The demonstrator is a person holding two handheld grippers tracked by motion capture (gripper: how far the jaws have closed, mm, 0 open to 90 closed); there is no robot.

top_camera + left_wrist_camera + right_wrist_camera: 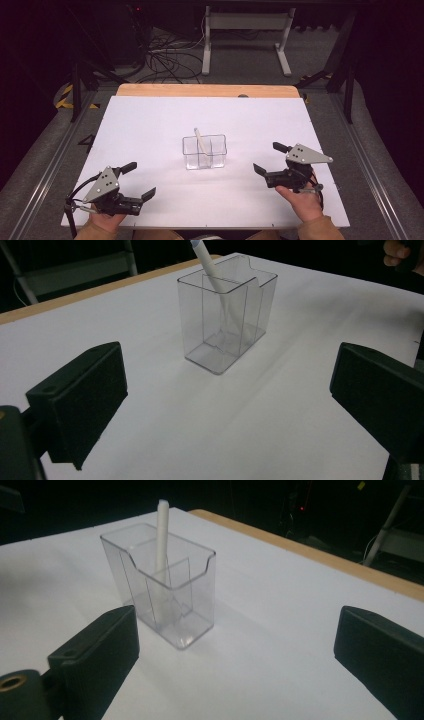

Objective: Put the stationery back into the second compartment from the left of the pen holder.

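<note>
Standing near the middle of the white table (150, 125) is a clear plastic holder (204, 152) split into compartments, with a white pen (199, 140) leaning in one of them, its top poking above the rim. Well apart from it on either side, the left gripper (141, 181) and the right gripper (269, 157) sit low over the near part of the table, each in a hand. Both have their jaws spread wide, holding nothing, and both face the holder.
</note>
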